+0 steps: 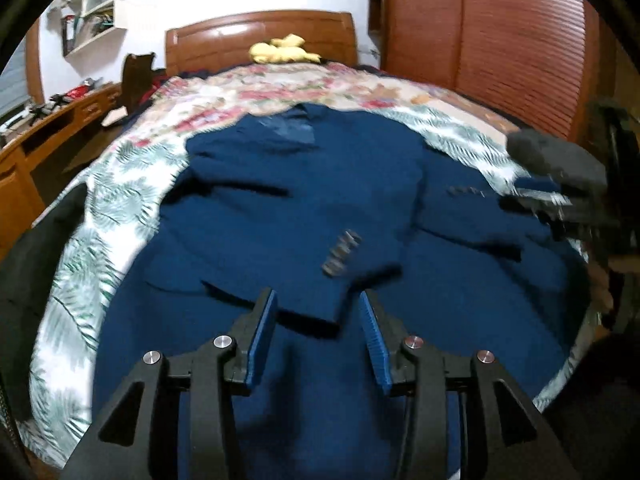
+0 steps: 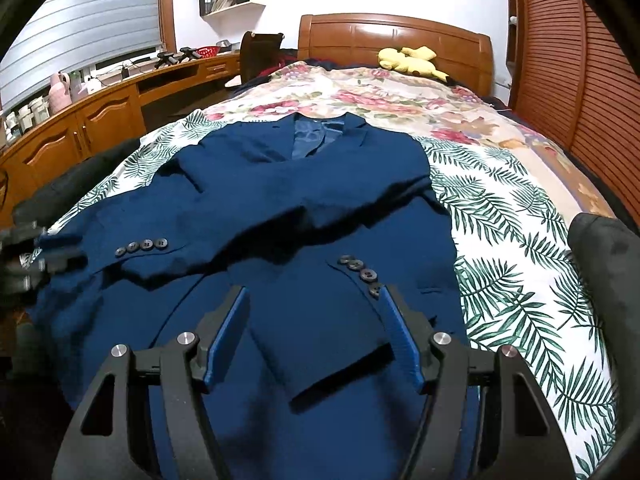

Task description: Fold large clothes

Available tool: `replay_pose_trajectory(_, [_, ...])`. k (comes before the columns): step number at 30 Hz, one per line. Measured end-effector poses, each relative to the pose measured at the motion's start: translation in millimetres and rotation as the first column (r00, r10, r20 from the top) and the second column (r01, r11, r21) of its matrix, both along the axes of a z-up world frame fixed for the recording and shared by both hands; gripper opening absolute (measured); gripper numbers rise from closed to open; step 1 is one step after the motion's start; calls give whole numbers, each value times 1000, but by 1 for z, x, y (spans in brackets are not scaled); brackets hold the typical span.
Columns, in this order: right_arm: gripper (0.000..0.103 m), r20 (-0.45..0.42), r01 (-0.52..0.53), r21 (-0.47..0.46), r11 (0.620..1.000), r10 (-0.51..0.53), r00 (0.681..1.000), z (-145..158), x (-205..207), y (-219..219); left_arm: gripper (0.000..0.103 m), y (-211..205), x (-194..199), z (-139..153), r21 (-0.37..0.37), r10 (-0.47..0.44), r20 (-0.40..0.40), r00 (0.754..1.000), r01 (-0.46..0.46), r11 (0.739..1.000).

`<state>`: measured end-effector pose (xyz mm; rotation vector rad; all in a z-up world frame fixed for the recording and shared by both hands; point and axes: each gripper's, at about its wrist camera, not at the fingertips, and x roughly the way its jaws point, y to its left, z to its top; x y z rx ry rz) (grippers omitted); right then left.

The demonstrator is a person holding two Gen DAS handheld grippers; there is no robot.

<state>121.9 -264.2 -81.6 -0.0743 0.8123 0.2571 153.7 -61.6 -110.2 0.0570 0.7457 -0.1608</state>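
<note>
A navy suit jacket (image 2: 304, 184) lies face up on the bed, collar toward the headboard, both sleeves folded across its front. In the left wrist view my left gripper (image 1: 317, 294) is open just above the jacket, and a buttoned sleeve cuff (image 1: 340, 256) lies right ahead of its blue pads (image 1: 262, 336) without touching them. My right gripper (image 2: 315, 289) is open wide over the other sleeve (image 2: 332, 344), whose cuff end lies flat between the jaws, unpinched. The left gripper shows blurred at the left edge (image 2: 28, 264) of the right wrist view.
The bedspread (image 2: 520, 240) has fern and flower prints. A yellow plush toy (image 2: 412, 60) sits by the wooden headboard (image 2: 400, 36). A slatted wardrobe (image 2: 580, 80) runs along the right, a wooden desk (image 2: 100, 120) along the left. A dark garment (image 1: 36, 240) lies at the bed's left edge.
</note>
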Motion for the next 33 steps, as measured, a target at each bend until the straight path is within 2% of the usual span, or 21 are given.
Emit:
replay_pose_trajectory(5, [68,9,4,9,1000,-4,1000,2,1,1,44,-6,4,-16,41,-4,-43,999,6,999])
replay_pose_trajectory(11, [68,10,-8,5,1000,8,1000,2,3,6,43,5,24,-14,5,13,-50,999,-13,1000])
replay_pose_trajectory(12, [68,9,-9,2,1000,9,1000,1,3,7,31,5,27,-14,8,15,-48,999,-14,1000])
replay_pose_trajectory(13, [68,8,-10,1,1000,10,1000,1,4,8,25,7,30,-14,19,21,-46,999,-20,1000])
replay_pose_trajectory(14, [68,7,-12,0,1000,12,1000,0,4,9,11,6,32,-14,25,20,-44,999,-19,999])
replay_pose_trajectory(15, [68,8,-13,0,1000,13,1000,1,4,9,3,7,33,-12,20,14,-40,999,-13,1000])
replay_pose_trajectory(16, [68,8,-14,-1,1000,14,1000,0,4,9,1,8,33,-9,16,10,-29,1000,-10,1000])
replay_pose_trajectory(27, [68,10,-10,2,1000,10,1000,-1,3,8,0,26,-1,56,31,9,127,992,-13,999])
replay_pose_trajectory(31, [68,9,-10,1,1000,10,1000,-1,3,8,0,28,-11,58,26,27,135,990,-31,999])
replay_pose_trajectory(32, [68,8,-10,0,1000,10,1000,-1,3,8,2,28,-12,55,29,29,126,992,-33,999])
replay_pose_trajectory(33, [68,7,-10,2,1000,10,1000,-1,3,7,8,27,-13,49,32,27,111,993,-31,999])
